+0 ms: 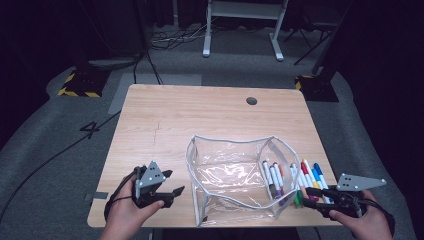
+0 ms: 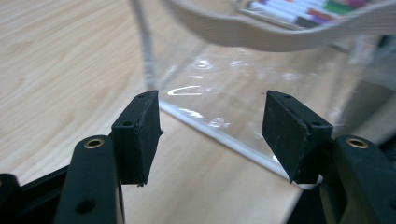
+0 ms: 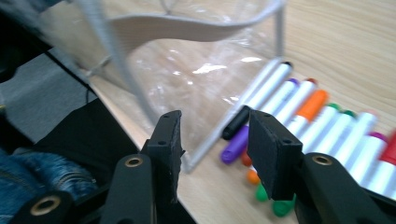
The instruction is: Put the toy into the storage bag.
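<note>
A clear plastic pouch (image 1: 230, 170) with pale trim stands open-topped on the wooden table (image 1: 200, 110), right of the middle. Several coloured markers (image 1: 305, 175) lie in a row against its right side. My left gripper (image 1: 175, 182) hovers left of the pouch near the front edge. In the left gripper view it (image 2: 212, 135) is open and empty, facing the pouch's lower seam (image 2: 243, 88), with the markers (image 2: 299, 9) beyond. My right gripper (image 1: 306, 196) sits at the markers' near ends. It (image 3: 215, 144) is open and empty, over the pouch's corner (image 3: 187, 70) and the marker caps (image 3: 317, 116).
A round cable hole (image 1: 251, 100) sits at the table's far right. The table's front edge runs just under both hands. Behind the table are white desk legs (image 1: 206, 30) and loose cables on the grey floor.
</note>
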